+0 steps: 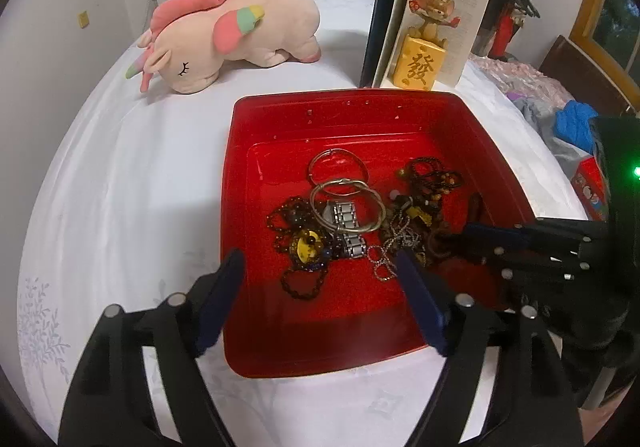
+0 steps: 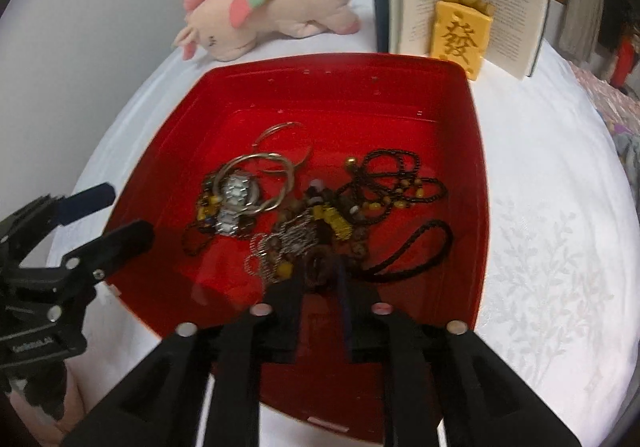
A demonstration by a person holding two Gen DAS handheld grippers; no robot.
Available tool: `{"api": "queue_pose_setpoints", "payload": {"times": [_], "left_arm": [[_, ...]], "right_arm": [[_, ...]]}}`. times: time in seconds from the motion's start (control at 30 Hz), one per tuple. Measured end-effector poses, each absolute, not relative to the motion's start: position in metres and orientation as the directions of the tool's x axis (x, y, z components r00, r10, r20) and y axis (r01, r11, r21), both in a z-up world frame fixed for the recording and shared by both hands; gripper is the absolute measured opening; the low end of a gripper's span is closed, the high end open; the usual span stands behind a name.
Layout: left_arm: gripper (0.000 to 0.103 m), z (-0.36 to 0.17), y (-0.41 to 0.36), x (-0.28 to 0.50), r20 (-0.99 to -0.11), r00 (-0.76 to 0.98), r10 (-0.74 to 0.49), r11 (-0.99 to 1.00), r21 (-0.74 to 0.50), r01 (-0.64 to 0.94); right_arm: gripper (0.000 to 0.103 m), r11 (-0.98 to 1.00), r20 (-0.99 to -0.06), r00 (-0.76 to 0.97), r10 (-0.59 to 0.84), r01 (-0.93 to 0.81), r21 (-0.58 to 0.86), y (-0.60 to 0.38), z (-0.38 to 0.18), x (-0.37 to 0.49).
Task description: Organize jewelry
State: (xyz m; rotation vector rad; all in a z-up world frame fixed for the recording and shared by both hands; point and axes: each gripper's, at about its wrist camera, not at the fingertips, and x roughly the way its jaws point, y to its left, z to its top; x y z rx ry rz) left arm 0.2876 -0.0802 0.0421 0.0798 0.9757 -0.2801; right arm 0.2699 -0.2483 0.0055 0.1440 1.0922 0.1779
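A white-covered bed (image 1: 120, 175) carries a red tray (image 1: 280, 119), plush unicorn (image 1: 240, 31), open book (image 1: 460, 23) and mouse figurine (image 1: 424, 55)

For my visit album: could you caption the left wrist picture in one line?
Open left tongs hover over a red tray of tangled jewelry on a white-clothed table.

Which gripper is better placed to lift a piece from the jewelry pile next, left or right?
Right, probably. The right gripper has its tips down in the jewelry pile inside the red bin. The left gripper is wide open, one finger outside the bin wall.
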Motion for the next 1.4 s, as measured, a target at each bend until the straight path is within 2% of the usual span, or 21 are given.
{"api": "queue_pose_setpoints", "payload": {"times": [0.13,0.17,0.27,0.43,0.5,0.57,0.93,1.07,1.4], "left_arm": [[0.083,0.045,-0.075,0.281,-0.822,0.529,-0.211,0.963,-0.082,0.256],[0.084,0.046,-0.074,0.278,-0.82,0.531,-0.213,0.964,-0.087,0.252],[0.089,0.05,-0.068,0.261,-0.803,0.558,-0.209,0.968,-0.088,0.235],[0.091,0.054,-0.064,0.229,-0.772,0.601,-0.207,0.969,-0.076,0.236],[0.092,0.053,-0.062,0.215,-0.765,0.613,-0.198,0.97,-0.064,0.234],[0.094,0.054,-0.06,0.204,-0.752,0.633,-0.186,0.973,-0.051,0.225],[0.098,0.054,-0.038,0.153,-0.709,0.699,-0.086,0.991,0.008,0.131],[0.098,0.045,-0.037,0.142,-0.731,0.679,-0.072,0.991,0.026,0.134],[0.098,0.027,-0.03,0.131,-0.756,0.652,-0.051,0.992,0.037,0.12]], "right_arm": [[0.028,0.982,-0.846,0.502,0.178,-0.042,0.182,-0.249,0.021,0.248],[0.032,0.986,-0.841,0.517,0.156,-0.032,0.163,-0.249,0.024,0.241],[0.062,0.996,-0.81,0.582,0.07,0.01,0.093,-0.245,0.036,0.211],[0.078,0.996,-0.781,0.624,0.036,0.045,0.082,-0.24,0.045,0.178],[0.094,0.996,-0.772,0.635,0.025,0.048,0.072,-0.236,0.046,0.17],[0.098,0.997,-0.766,0.642,0.01,0.052,0.057,-0.23,0.046,0.164],[0.099,0.995,-0.773,0.63,-0.073,0.094,-0.016,-0.208,0.033,0.135],[0.099,0.995,-0.787,0.614,-0.052,0.102,0.014,-0.208,0.026,0.128],[0.099,0.991,-0.794,0.6,-0.094,0.132,-0.018,-0.202,0.014,0.113]]}}
